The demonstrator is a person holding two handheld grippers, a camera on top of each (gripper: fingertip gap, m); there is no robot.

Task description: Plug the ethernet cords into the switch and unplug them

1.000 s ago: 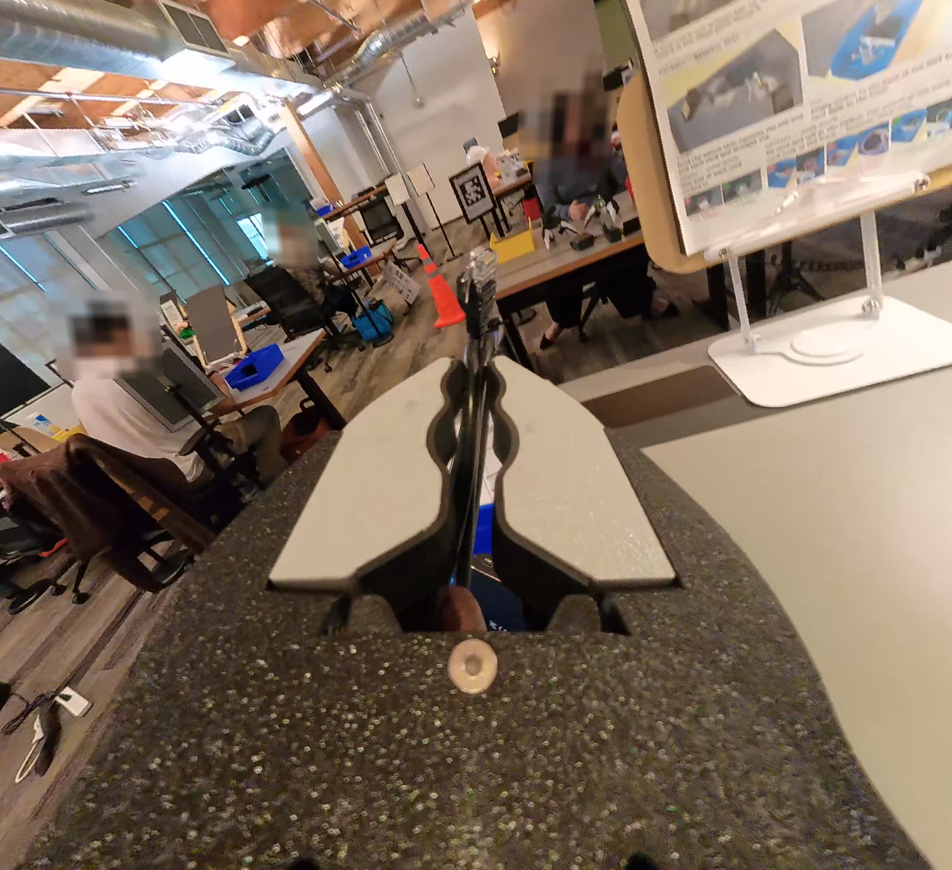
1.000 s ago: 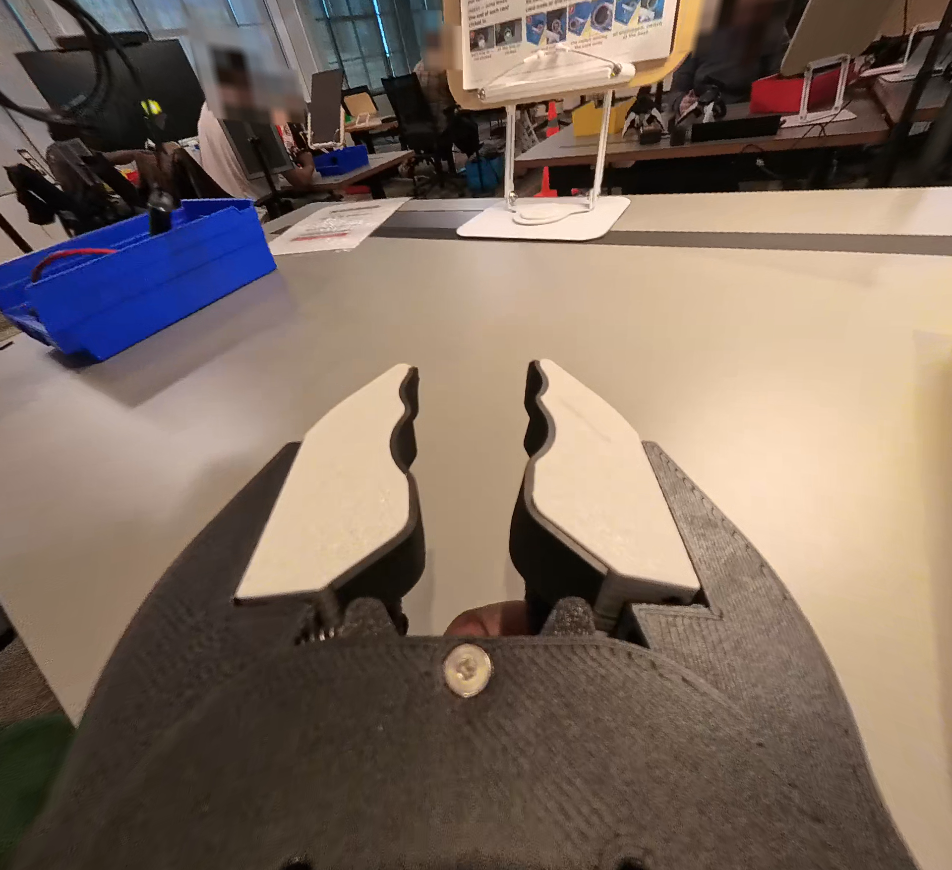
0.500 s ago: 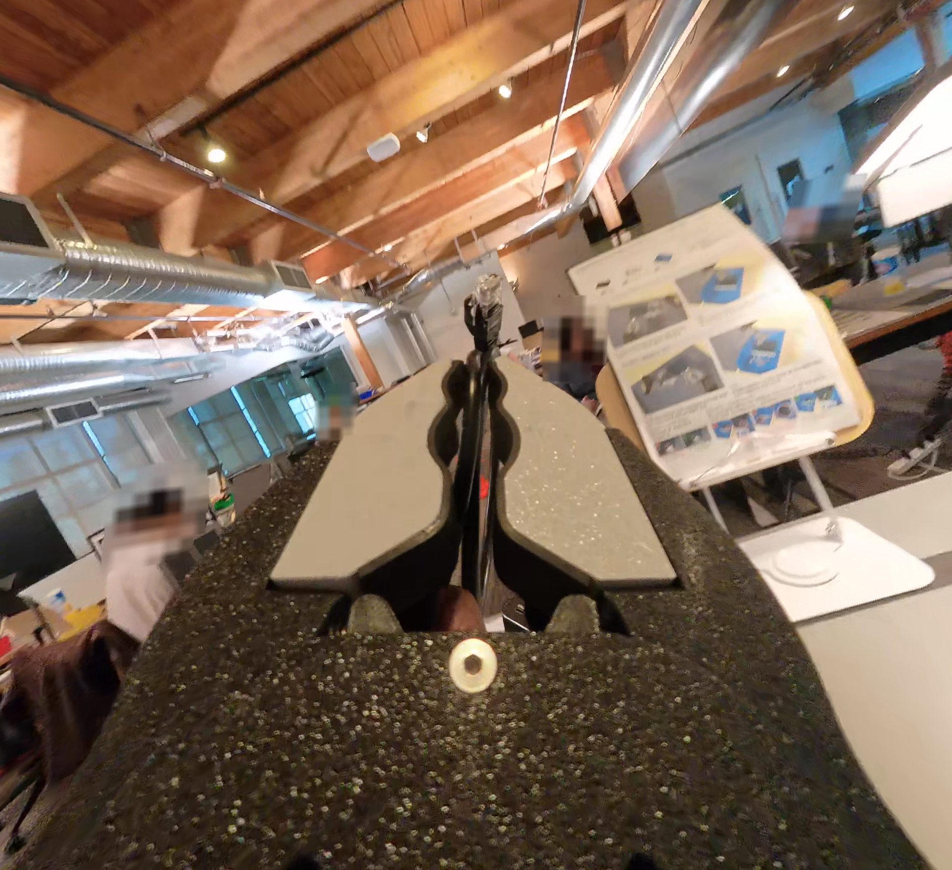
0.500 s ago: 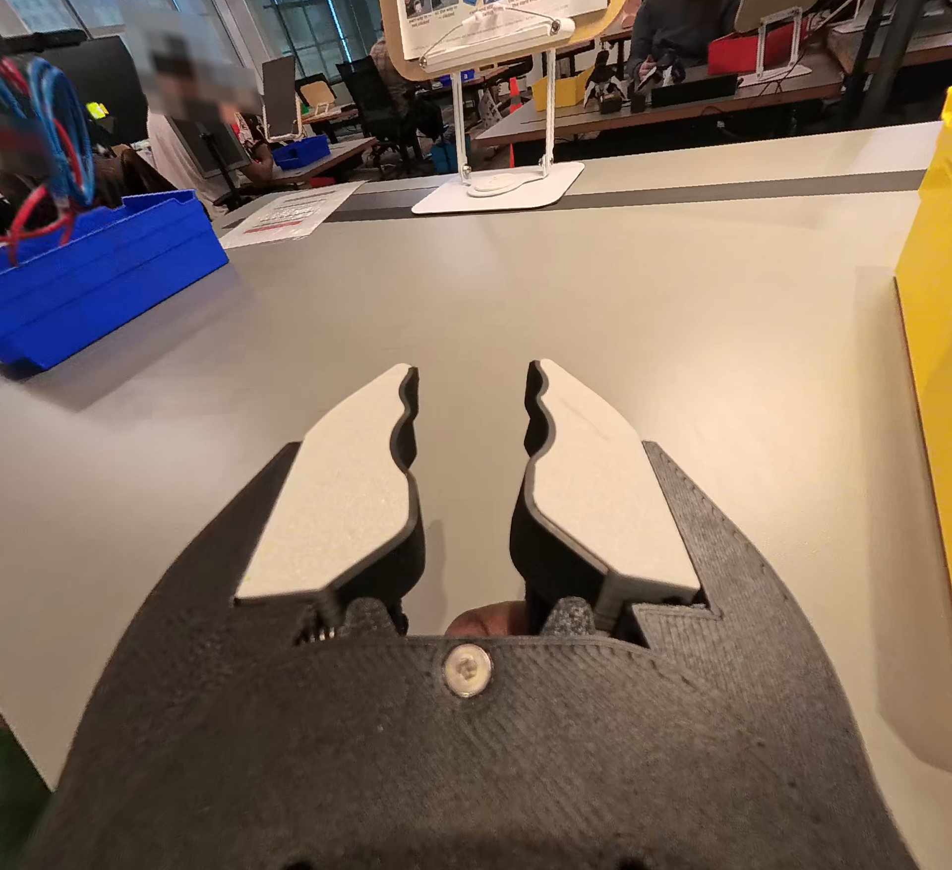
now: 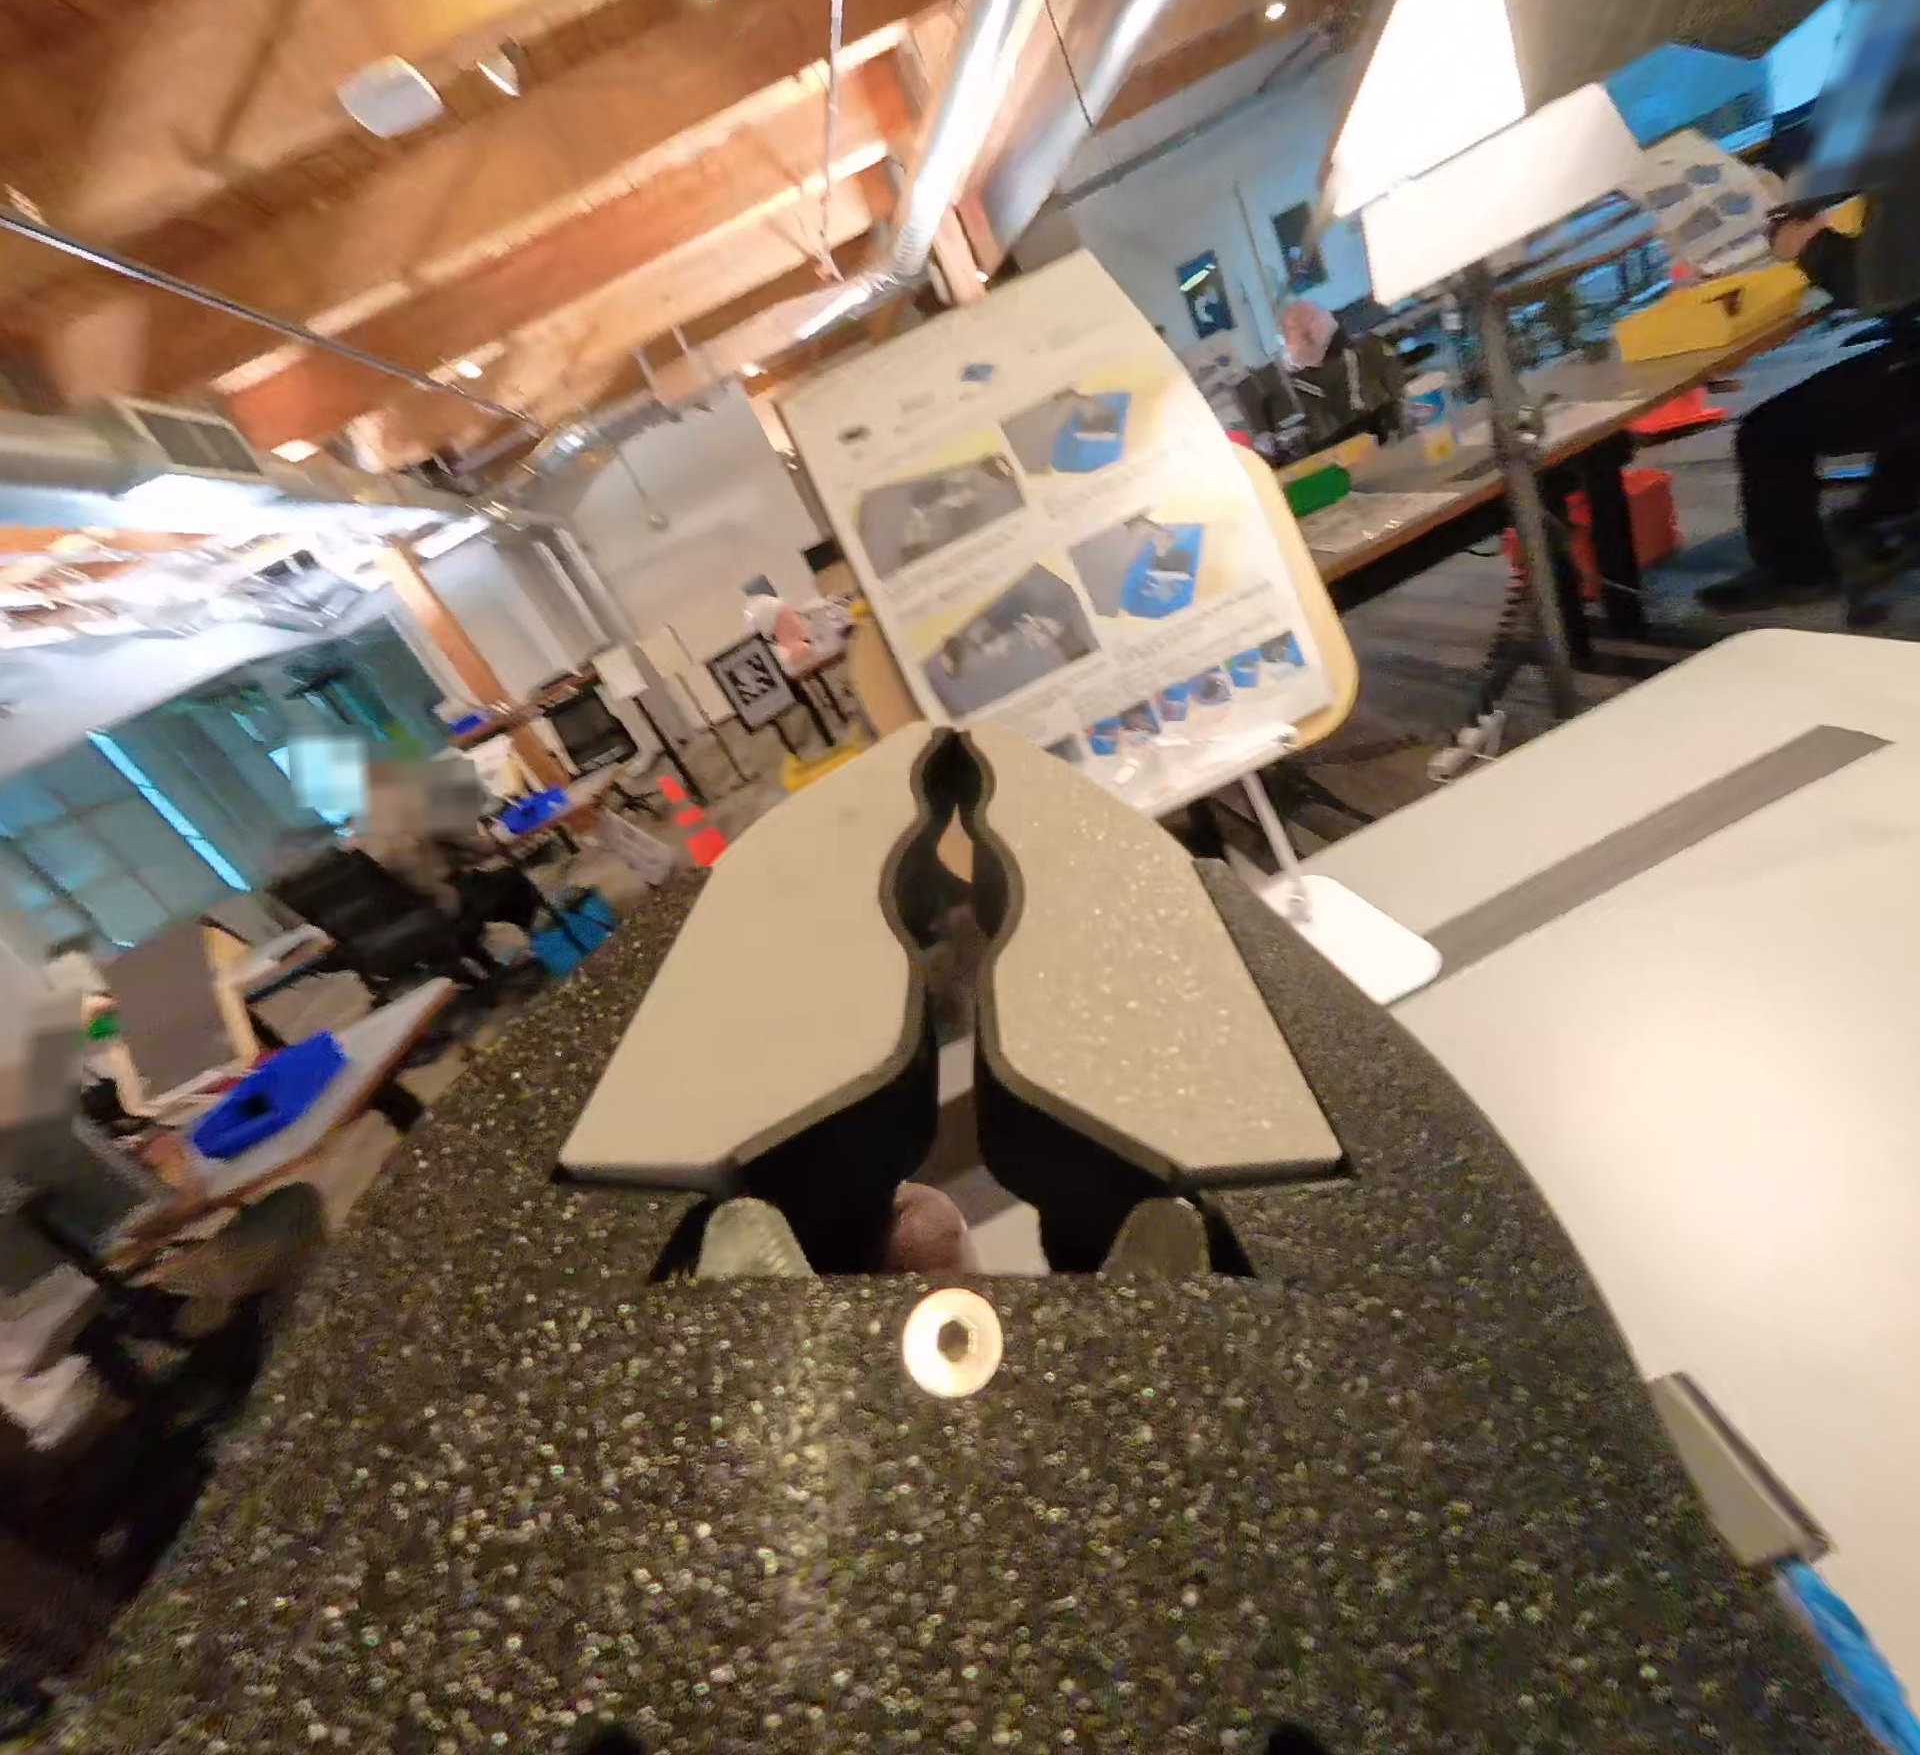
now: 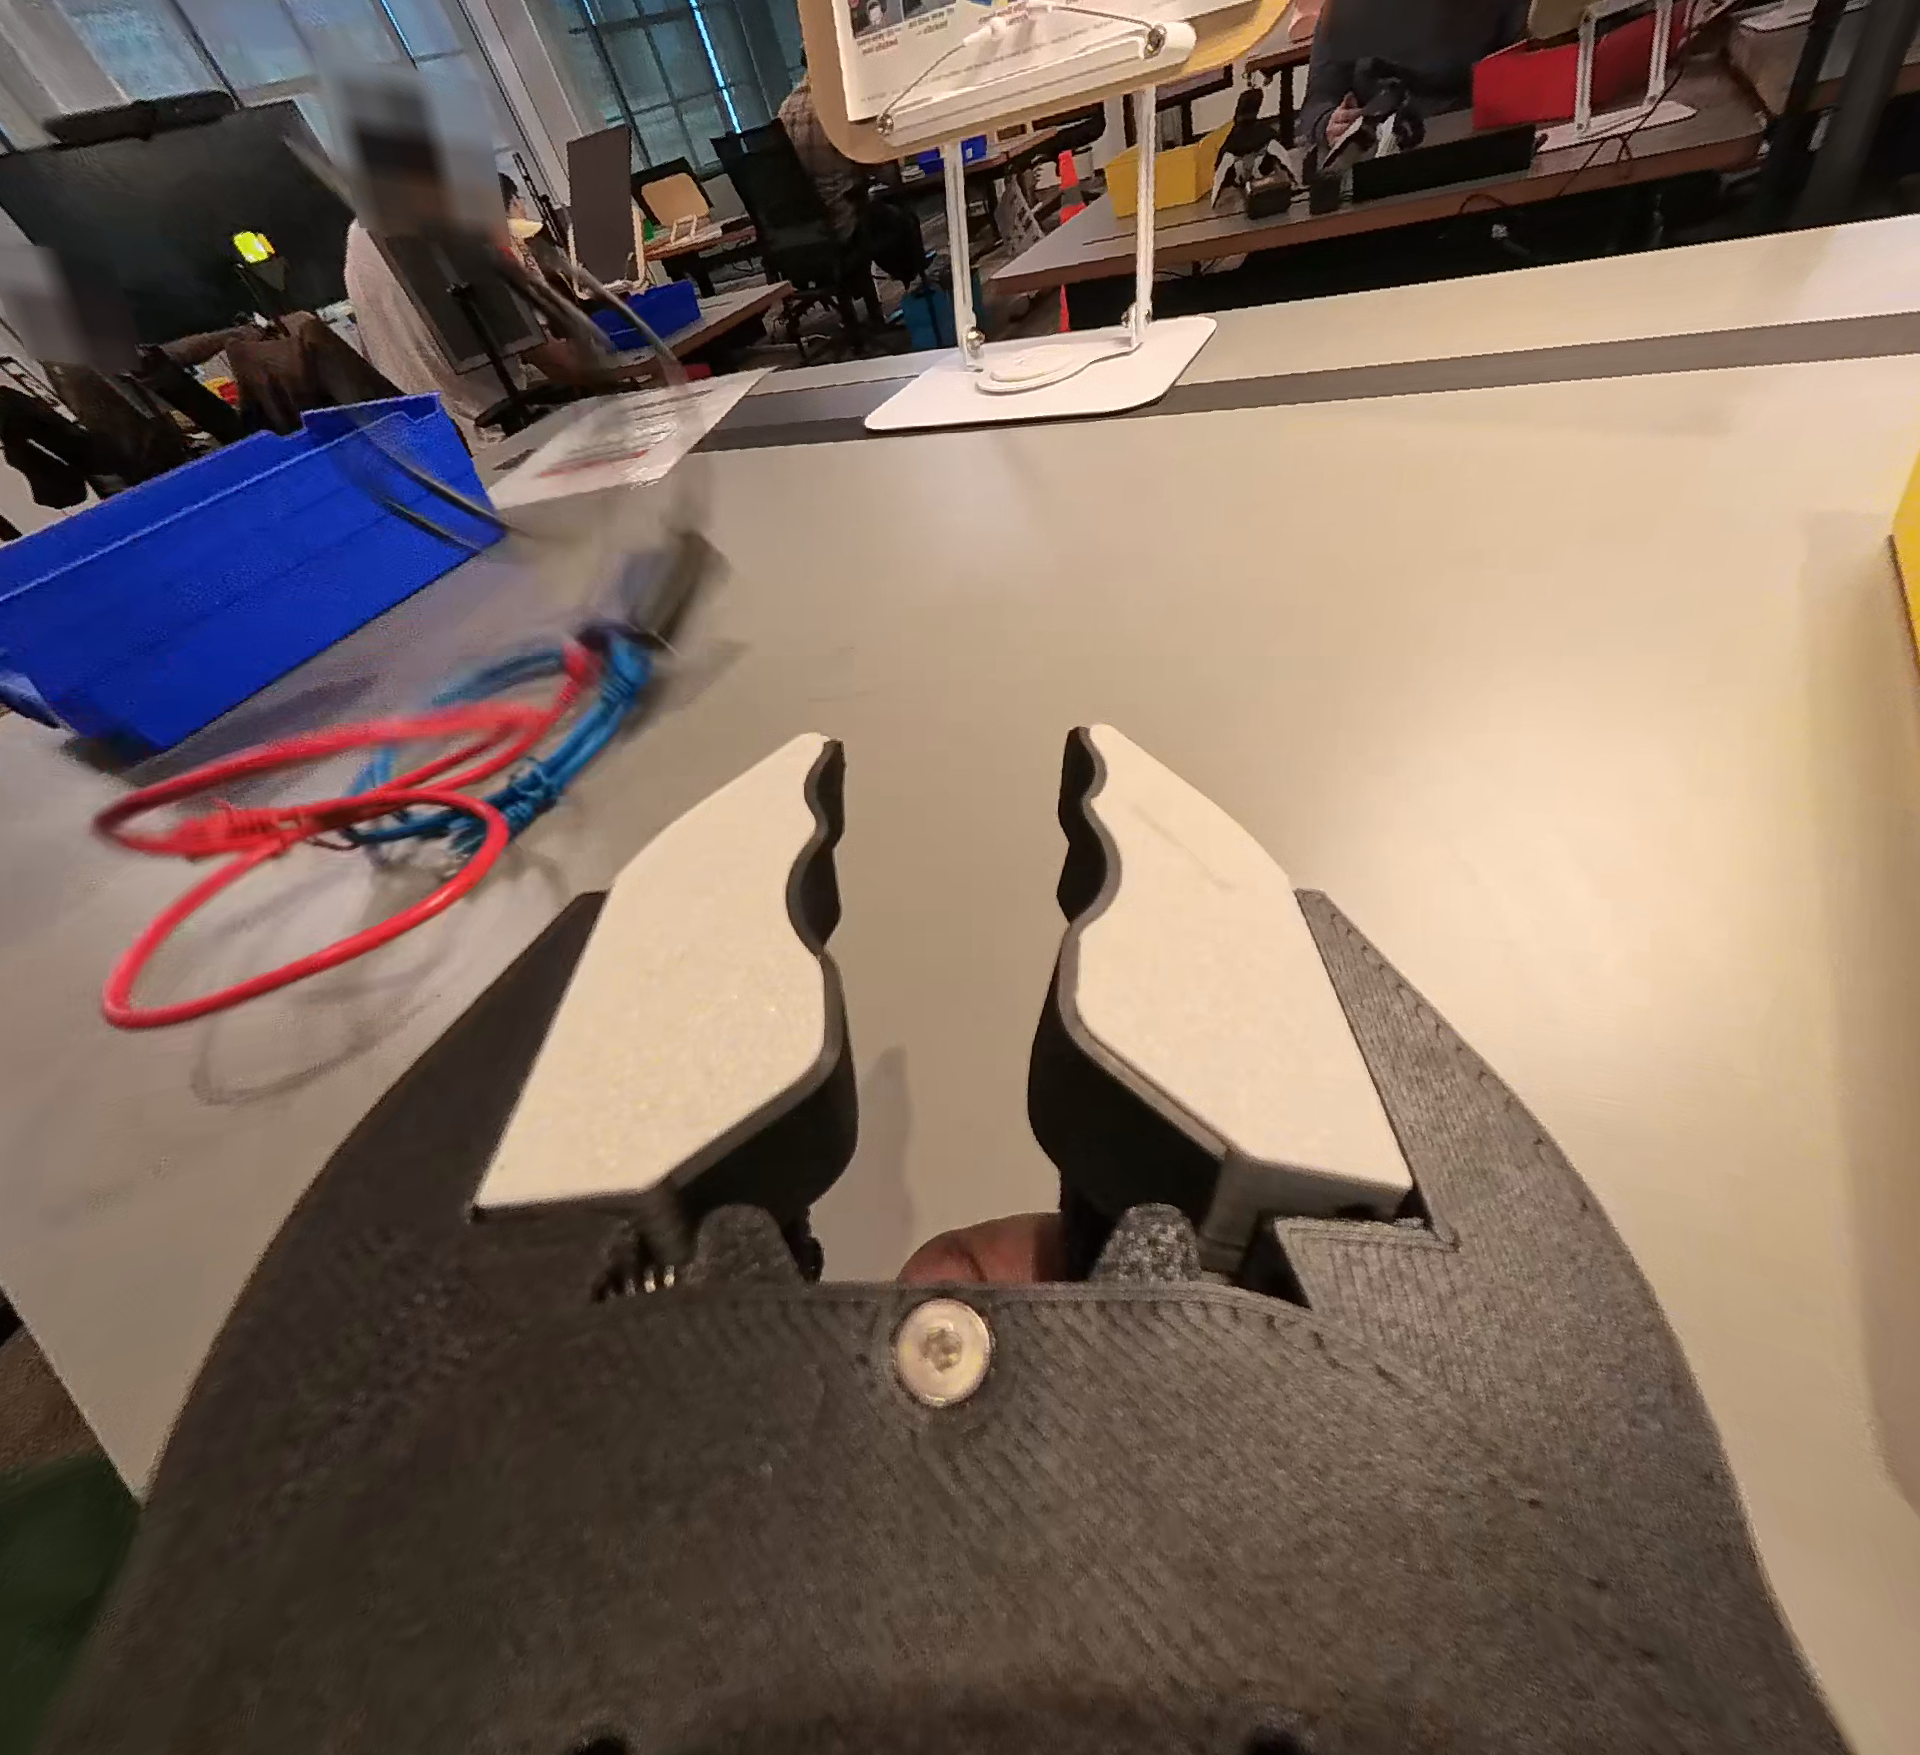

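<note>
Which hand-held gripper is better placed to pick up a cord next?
Probably the right hand-held gripper: open, low over the grey table, tangled red and blue cords just beside it. The left hand-held gripper is shut, pointing upward.

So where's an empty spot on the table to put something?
Straight ahead of the right tongs the table is bare, between the cords and the yellow bin, back to the stand. Crowded on the left: cords and the blue bin.

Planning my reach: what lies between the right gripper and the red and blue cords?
Right wrist view: only bare grey table separates the open right gripper from the red and blue cords lying to its left.
</note>
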